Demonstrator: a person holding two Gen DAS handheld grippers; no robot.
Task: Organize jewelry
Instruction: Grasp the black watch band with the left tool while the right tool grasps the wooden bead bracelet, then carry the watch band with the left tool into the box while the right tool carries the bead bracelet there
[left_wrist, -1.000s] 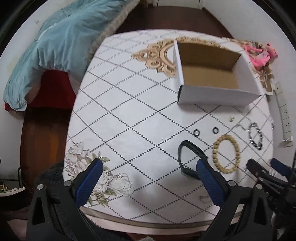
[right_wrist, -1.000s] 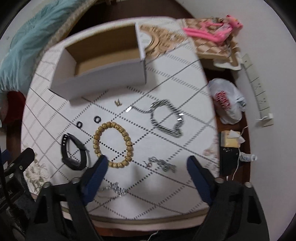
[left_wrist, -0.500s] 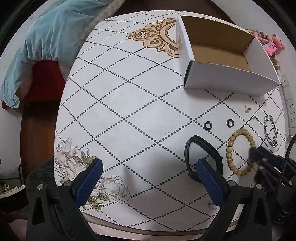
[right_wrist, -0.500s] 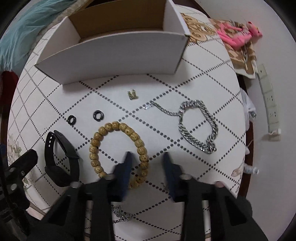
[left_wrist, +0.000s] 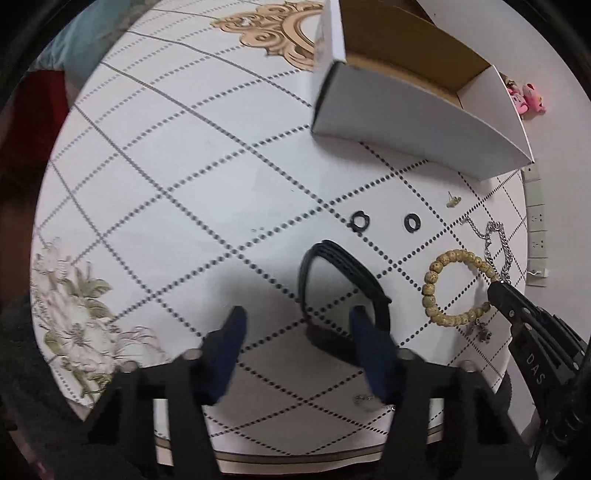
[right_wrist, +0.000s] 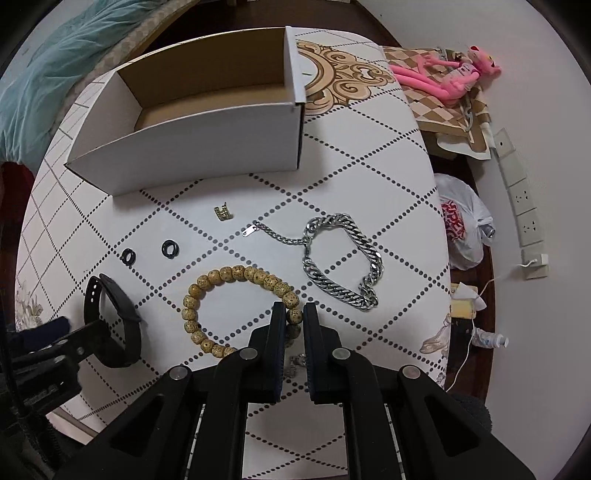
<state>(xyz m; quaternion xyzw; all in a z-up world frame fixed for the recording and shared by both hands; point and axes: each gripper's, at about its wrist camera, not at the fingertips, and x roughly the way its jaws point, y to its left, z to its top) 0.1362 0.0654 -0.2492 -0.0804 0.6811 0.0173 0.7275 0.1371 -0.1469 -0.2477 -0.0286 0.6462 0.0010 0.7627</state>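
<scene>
one bead bracelet (right_wrist: 236, 306) pinched between right gripper (right_wrist: 294, 316) fingers, left gripper (left_wrist: 295, 332) spread beside black band (left_wrist: 343, 291)

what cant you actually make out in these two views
- Right wrist view: the small silver piece near the table edge, mostly hidden between the right gripper fingers.
- Left wrist view: the left gripper is motion-blurred.
- Left wrist view: the gold earring is too small to read.
</scene>
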